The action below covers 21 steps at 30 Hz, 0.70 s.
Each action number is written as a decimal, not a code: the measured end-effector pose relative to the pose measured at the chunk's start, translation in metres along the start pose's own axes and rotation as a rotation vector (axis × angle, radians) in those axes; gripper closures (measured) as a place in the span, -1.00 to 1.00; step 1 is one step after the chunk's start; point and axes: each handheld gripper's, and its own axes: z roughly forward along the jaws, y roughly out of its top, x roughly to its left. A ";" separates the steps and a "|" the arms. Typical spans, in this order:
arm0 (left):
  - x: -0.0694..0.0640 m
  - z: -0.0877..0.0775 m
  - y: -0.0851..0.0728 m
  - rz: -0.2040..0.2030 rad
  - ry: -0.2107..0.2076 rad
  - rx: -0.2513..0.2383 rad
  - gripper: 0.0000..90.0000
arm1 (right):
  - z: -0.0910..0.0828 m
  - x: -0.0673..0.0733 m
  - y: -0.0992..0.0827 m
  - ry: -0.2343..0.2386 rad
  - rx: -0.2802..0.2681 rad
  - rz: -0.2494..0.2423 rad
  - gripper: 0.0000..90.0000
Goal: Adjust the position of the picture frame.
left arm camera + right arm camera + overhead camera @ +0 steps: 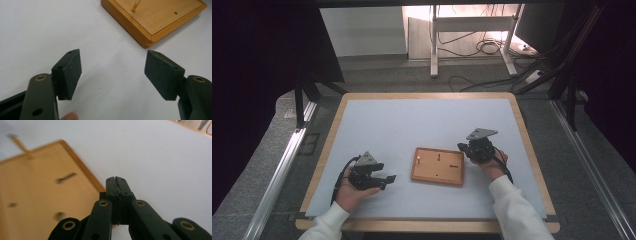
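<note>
Now both grippers (388,178) (460,146) flank the wooden board (438,166).

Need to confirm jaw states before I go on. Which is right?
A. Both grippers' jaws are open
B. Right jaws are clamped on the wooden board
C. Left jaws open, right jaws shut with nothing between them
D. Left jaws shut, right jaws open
C: the left gripper shows its pads wide apart over bare table, while the right gripper has its jaws pressed together, empty, beside the board.
</note>
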 end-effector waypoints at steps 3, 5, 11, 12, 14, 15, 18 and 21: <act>0.000 -0.001 0.000 0.002 0.006 -0.003 -0.34 | 0.011 -0.009 -0.002 -0.010 0.034 0.002 1.00; 0.000 -0.001 0.000 0.003 0.006 -0.005 -0.34 | 0.014 -0.011 -0.002 -0.004 0.039 0.007 1.00; 0.001 -0.002 0.000 -0.007 -0.003 -0.009 -0.34 | 0.016 -0.014 -0.007 0.026 0.071 0.001 1.00; 0.001 -0.002 0.000 -0.007 -0.003 -0.009 -0.34 | 0.016 -0.014 -0.007 0.026 0.071 0.001 1.00; 0.000 -0.002 0.000 -0.007 -0.004 -0.011 -0.34 | 0.014 -0.011 -0.008 0.024 0.077 -0.010 1.00; 0.000 -0.003 0.000 -0.007 -0.003 -0.010 -0.34 | 0.014 -0.011 -0.008 0.021 0.082 -0.013 1.00; 0.001 -0.003 0.000 -0.014 -0.007 -0.013 -0.34 | 0.011 -0.011 -0.011 0.024 0.075 -0.021 1.00; 0.002 -0.003 -0.001 -0.015 -0.008 -0.012 -0.34 | 0.009 -0.011 -0.013 0.018 0.078 -0.033 1.00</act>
